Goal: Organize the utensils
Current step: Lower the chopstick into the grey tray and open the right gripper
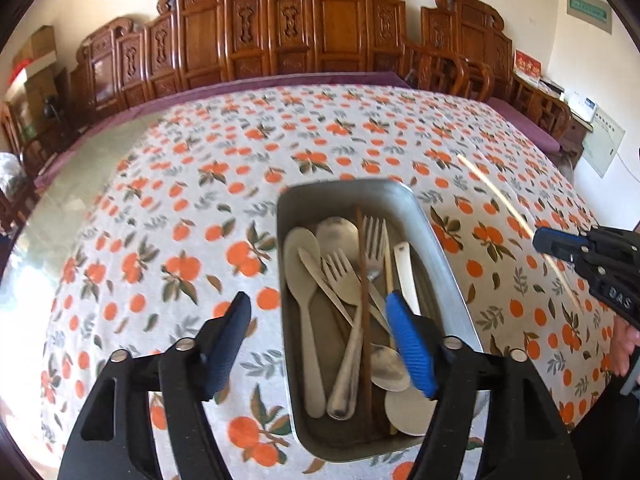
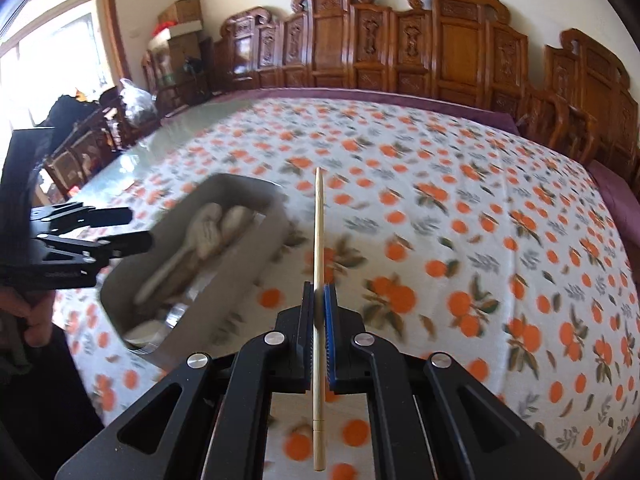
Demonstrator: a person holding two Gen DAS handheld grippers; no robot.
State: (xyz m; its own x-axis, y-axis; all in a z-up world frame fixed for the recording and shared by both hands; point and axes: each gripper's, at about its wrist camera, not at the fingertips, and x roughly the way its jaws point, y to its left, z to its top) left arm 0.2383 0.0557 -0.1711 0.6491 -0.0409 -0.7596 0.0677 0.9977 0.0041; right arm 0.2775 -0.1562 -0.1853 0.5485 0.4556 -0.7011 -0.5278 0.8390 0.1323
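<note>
A metal tray (image 1: 448, 248) holds spoons, forks (image 1: 340, 276), a dark chopstick (image 1: 362, 292) and a pale chopstick. My left gripper (image 1: 320, 332) is open above the tray's near left side, one finger over the cloth, the blue pad (image 1: 412, 348) over the utensils. My right gripper (image 2: 319, 300) is shut on a pale wooden chopstick (image 2: 319, 232), held above the cloth to the right of the tray (image 2: 236, 276). It also shows at the right edge of the left wrist view (image 1: 556, 246), holding the chopstick (image 1: 504, 196).
The table carries a white cloth with orange fruit print (image 1: 240, 184), with a bare glass strip (image 1: 80, 168) at the left. Carved wooden chairs (image 1: 336, 28) line the far side. Boxes and bags (image 2: 176, 28) stand by the window.
</note>
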